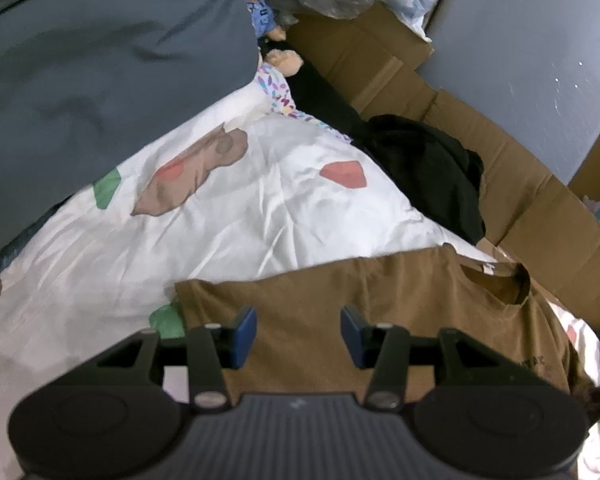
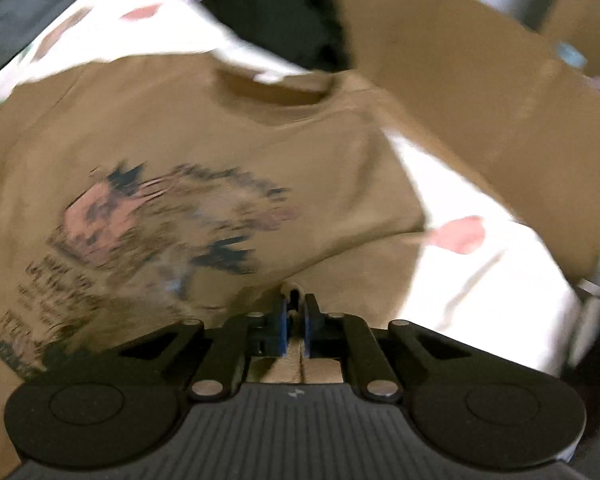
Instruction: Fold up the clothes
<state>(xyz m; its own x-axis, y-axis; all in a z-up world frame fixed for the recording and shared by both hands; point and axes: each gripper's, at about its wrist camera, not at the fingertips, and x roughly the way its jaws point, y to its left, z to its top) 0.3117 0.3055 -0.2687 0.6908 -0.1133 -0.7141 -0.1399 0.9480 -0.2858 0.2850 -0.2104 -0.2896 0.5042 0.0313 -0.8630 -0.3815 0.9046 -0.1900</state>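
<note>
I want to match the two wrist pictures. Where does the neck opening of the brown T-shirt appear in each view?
Left wrist view: the neck opening is at the lower right, above and right of the open left gripper.
Right wrist view: the neck opening is at the upper centre, far above the right gripper.
Shared landmark: the black garment, just beyond the collar in both.

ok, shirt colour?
Tan-brown t-shirt with a printed chest graphic; best in the right wrist view.
</note>
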